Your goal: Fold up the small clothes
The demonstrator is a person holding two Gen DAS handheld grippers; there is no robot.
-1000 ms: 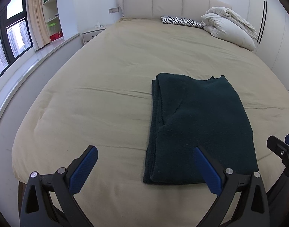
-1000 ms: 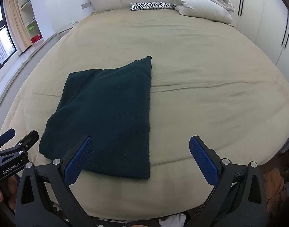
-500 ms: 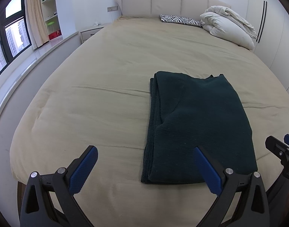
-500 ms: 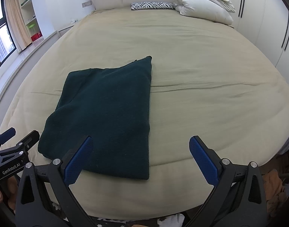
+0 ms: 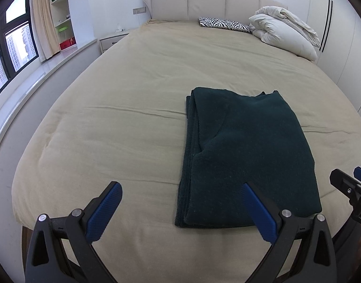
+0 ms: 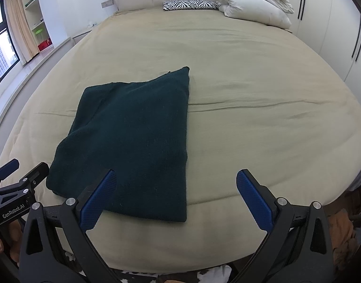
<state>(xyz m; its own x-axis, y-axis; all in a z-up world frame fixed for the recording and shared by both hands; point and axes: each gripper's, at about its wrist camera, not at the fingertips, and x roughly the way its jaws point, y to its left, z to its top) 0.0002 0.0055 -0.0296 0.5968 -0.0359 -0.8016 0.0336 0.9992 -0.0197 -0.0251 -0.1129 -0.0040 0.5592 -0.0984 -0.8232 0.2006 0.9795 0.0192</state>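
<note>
In the last second nothing changed: the dark green knitted garment [image 5: 246, 151] lay folded on the beige bed [image 5: 123, 127], so folding looked finished; my left gripper [image 5: 180, 214] and right gripper [image 6: 178, 198] stayed wide open, both empty.

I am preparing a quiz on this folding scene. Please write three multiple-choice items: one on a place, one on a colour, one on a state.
1. Where does the garment lie?
A. by the headboard
B. near the foot of the bed
C. on the windowsill

2. What colour is the garment?
A. dark green
B. red
C. white

3. How are the left gripper and right gripper?
A. both open, holding nothing
B. both shut on the garment
C. one shut on a pillow

Key: 1 B, it lies just ahead of the grippers; 2 A, both views show it; 3 A, blue pads stand wide apart.
</note>
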